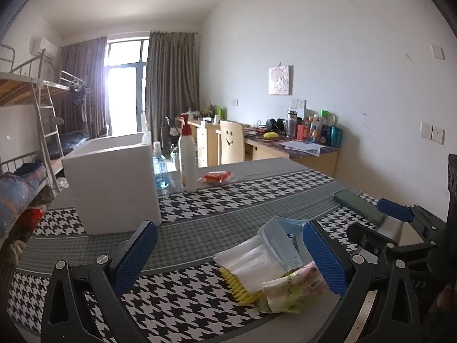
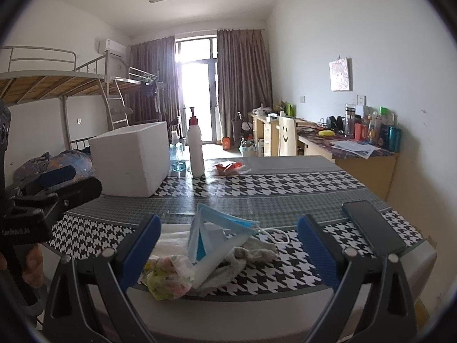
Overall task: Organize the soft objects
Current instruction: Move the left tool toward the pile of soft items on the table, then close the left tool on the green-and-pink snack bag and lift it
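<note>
Both your grippers, left (image 1: 228, 253) and right (image 2: 228, 245), gape over the soft pile (image 2: 200, 257); foam box (image 2: 132, 161) interior hidden.

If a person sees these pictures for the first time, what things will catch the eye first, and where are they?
First comes the houndstooth tablecloth, black and white, over the whole table. Near its front edge lies a small heap of soft things topped by a blue face mask, between the open fingers of the right gripper. A big white foam box stands at the far left, with a tall white pump bottle beside it.
</note>
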Action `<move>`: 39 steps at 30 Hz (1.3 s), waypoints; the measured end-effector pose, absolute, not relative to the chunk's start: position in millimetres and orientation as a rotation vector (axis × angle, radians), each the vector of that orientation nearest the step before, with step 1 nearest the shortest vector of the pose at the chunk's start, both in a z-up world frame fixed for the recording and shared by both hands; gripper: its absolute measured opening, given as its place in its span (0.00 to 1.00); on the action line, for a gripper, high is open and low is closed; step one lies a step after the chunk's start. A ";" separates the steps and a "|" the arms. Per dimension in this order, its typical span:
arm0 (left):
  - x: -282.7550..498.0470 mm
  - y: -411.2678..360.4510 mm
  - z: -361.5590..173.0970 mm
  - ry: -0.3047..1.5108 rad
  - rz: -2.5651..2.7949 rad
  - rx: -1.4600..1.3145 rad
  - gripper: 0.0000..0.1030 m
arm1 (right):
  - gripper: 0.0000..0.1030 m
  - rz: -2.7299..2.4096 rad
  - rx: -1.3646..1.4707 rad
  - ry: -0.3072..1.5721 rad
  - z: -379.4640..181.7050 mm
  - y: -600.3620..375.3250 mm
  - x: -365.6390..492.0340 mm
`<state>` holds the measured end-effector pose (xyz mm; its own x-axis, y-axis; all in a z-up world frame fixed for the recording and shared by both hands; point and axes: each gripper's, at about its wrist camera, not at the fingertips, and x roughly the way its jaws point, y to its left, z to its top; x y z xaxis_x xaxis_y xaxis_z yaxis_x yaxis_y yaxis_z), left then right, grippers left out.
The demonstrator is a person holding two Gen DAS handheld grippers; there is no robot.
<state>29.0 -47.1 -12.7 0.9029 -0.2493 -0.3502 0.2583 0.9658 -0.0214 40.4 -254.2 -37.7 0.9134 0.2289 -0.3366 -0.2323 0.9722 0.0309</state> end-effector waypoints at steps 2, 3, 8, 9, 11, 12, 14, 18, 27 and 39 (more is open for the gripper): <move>28.6 -49.2 -14.8 0.366 -0.269 0.029 0.99 | 0.95 0.232 -0.007 0.351 -38.6 -256.2 41.9; 29.0 -50.0 -16.1 0.370 -0.273 0.029 0.99 | 0.95 0.229 -0.007 0.355 -38.9 -256.4 42.6; 31.5 -56.3 -23.2 0.398 -0.298 0.033 0.99 | 0.95 0.211 -0.010 0.375 -42.2 -257.6 44.9; 31.7 -55.6 -24.1 0.404 -0.303 0.032 0.99 | 0.95 0.209 -0.010 0.377 -42.6 -258.2 45.6; 33.1 -58.0 -26.7 0.409 -0.310 0.033 0.99 | 0.95 0.204 -0.009 0.384 -43.6 -259.8 47.1; 34.0 -59.5 -28.1 0.413 -0.316 0.037 0.99 | 0.95 0.201 -0.009 0.387 -44.2 -261.0 47.9; 36.7 -61.8 -30.8 0.423 -0.324 0.040 0.99 | 0.95 0.195 -0.010 0.397 -46.4 -262.0 49.1; 41.0 -63.0 -37.0 0.447 -0.337 0.039 0.99 | 0.95 0.181 -0.003 0.417 -49.9 -265.7 51.5; 40.5 -73.6 -51.7 0.497 -0.382 0.071 0.99 | 0.95 0.172 0.005 0.447 -57.8 -269.1 57.6; 37.2 -94.9 -68.2 0.550 -0.496 0.135 0.99 | 0.95 0.140 0.021 0.468 -64.5 -278.3 58.8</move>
